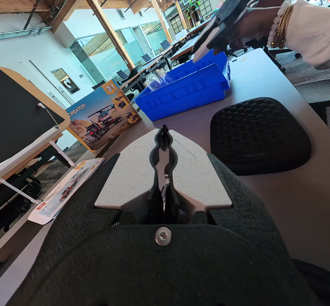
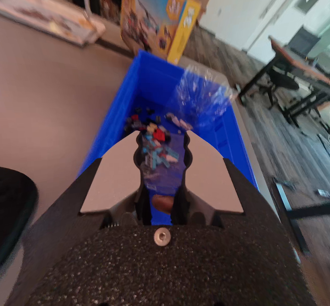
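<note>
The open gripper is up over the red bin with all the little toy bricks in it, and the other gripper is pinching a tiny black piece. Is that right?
Nearly. The bin is blue, not red, as the right wrist view shows. The rest holds: the right gripper hangs open above the little toy bricks in it, and the left gripper pinches a tiny black piece.

Right gripper (image 2: 162, 134): jaws spread wide with nothing between the pads, poised above a blue bin (image 2: 114, 119) that runs along the table's (image 2: 44, 92) right edge. Bin contents: a heap of small toy bricks (image 2: 155, 142) in red, light blue, black and white, with a crinkled clear plastic bag (image 2: 201, 94) against its right wall. Beyond the bin's far end: a yellow toy box (image 2: 160, 20), upright at the table's far edge; a booklet (image 2: 48, 17) lying toward the far left corner.
</note>
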Motion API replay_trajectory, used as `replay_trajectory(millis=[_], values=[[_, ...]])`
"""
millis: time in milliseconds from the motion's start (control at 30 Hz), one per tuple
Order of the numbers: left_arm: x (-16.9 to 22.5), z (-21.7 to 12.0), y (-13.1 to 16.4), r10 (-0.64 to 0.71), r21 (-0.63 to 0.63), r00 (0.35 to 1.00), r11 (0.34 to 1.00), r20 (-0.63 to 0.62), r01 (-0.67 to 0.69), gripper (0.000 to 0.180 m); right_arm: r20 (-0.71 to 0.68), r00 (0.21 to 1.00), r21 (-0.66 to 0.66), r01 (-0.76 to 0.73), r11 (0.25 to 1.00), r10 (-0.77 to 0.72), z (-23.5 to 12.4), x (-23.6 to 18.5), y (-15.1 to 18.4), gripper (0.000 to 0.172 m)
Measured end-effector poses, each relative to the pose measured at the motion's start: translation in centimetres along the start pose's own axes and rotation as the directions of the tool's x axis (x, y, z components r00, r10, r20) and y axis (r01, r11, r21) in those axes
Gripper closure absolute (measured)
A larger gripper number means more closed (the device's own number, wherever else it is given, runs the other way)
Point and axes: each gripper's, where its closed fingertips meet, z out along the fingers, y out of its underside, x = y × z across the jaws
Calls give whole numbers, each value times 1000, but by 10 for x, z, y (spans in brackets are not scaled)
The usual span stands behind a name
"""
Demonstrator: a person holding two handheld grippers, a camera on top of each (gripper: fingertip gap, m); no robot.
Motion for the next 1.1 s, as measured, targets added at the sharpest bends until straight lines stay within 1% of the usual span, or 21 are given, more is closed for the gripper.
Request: replay_trajectory(millis=[33,67,100,133,167,200,233,267,333,400,467,600,667,733,800,867,933,1000,1100], values=[[1,0,-1,1,8,1000,1000,-7,-1,176,30,1000,93,3,996,-6,-4,-9,-17,131],[3,-1,-5,9,29,1000,1000,-18,-8,176,89,995,208,13,978,-32,-11,-25,-37,136],[5,-3,-10,23,62,999,998,-26,-21,176,177,980,328,25,944,-87,-19,-50,-58,140],[6,-4,-15,41,100,999,994,-33,-38,176,284,943,435,35,900,-174,-30,-83,-75,145],[9,-6,-20,62,133,997,990,-38,-56,176,390,877,519,42,854,-280,-42,-120,-87,146],[10,-8,-24,80,156,996,985,-38,-73,176,475,790,583,46,811,-386,-54,-157,-93,146],[11,-9,-26,98,171,994,981,-38,-90,176,528,703,634,47,772,-476,-64,-192,-96,146],[12,-10,-28,112,180,993,978,-40,-104,176,551,633,675,46,736,-545,-71,-222,-98,146],[15,-11,-30,130,192,990,974,-49,-119,176,534,546,743,61,667,-645,-79,-268,-101,147],[18,-12,-33,147,213,988,968,-54,-132,176,475,517,787,114,607,-712,-77,-295,-102,147],[19,-13,-34,162,214,986,966,-51,-147,176,427,502,815,146,560,-752,-75,-308,-105,153],[20,-13,-35,186,216,981,961,-47,-172,176,374,484,842,179,508,-791,-78,-317,-106,165],[21,-13,-35,183,219,982,961,-48,-169,175,355,486,851,185,491,-799,-79,-315,-106,167],[21,-13,-37,169,231,984,961,-50,-154,171,385,488,858,124,499,-783,-84,-312,-106,167],[19,-13,-35,152,220,987,966,-58,-136,163,447,482,855,15,518,-753,-88,-306,-106,167],[19,-13,-30,109,189,989,978,-96,-89,164,516,469,839,-106,534,-717,-94,-301,-106,168],[21,-13,-30,76,196,989,979,-125,-50,170,581,434,807,-195,558,-688,-97,-298,-105,168],[24,-12,-30,76,196,987,979,-142,-47,171,632,387,772,-243,587,-671,-99,-299,-102,168],[30,-11,-30,90,194,982,979,-163,-58,170,670,349,741,-261,619,-655,-96,-301,-97,168]])
